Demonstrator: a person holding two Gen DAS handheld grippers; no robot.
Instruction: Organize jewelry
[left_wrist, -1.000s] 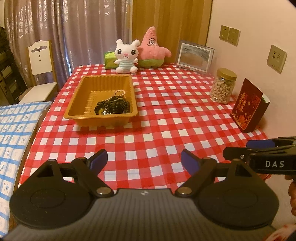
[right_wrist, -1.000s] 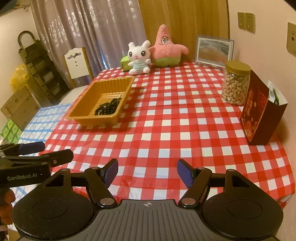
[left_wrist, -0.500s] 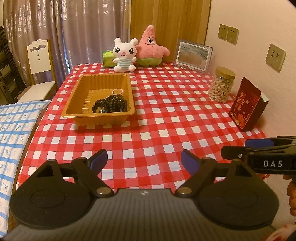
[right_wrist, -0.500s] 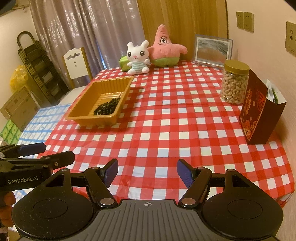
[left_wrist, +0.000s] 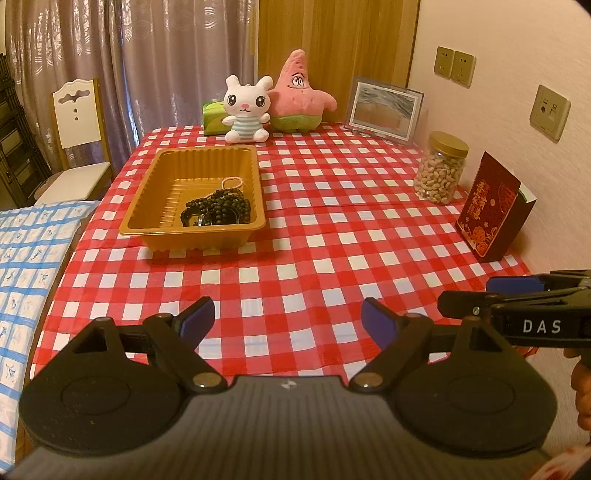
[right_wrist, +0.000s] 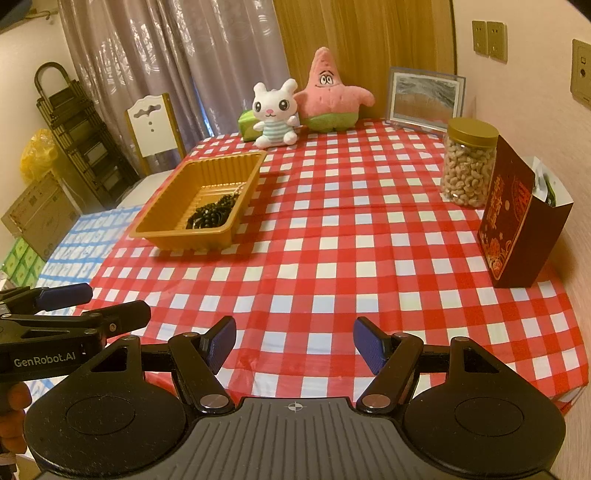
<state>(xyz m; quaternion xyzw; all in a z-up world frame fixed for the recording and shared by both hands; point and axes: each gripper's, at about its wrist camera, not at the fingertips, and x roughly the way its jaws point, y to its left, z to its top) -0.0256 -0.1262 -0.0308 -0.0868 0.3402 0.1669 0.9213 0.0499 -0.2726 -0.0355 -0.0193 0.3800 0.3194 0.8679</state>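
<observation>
I see the dark bead strands (left_wrist: 218, 210) heaped in the near right corner of the gold tray (left_wrist: 147, 199), which sits on the left half of the checked tablecloth (left_wrist: 332, 258). A thin pale loop (left_wrist: 232, 181) lies just beyond the beads; I cannot make out what it is. From the right wrist view the tray's near wall hides part of the pile (right_wrist: 212, 214). The left gripper (left_wrist: 288, 319) is spread wide with nothing between its fingers, held above the near table edge. The right gripper (right_wrist: 294, 339) is likewise wide and holds nothing. Between the tray and the nut jar (left_wrist: 440, 173) and red box (left_wrist: 493, 212) on the right, bare cloth runs from near edge to far. The plush rabbit (left_wrist: 246, 109), pink starfish plush (left_wrist: 300, 98) and framed picture (left_wrist: 384, 109) line the far edge.
</observation>
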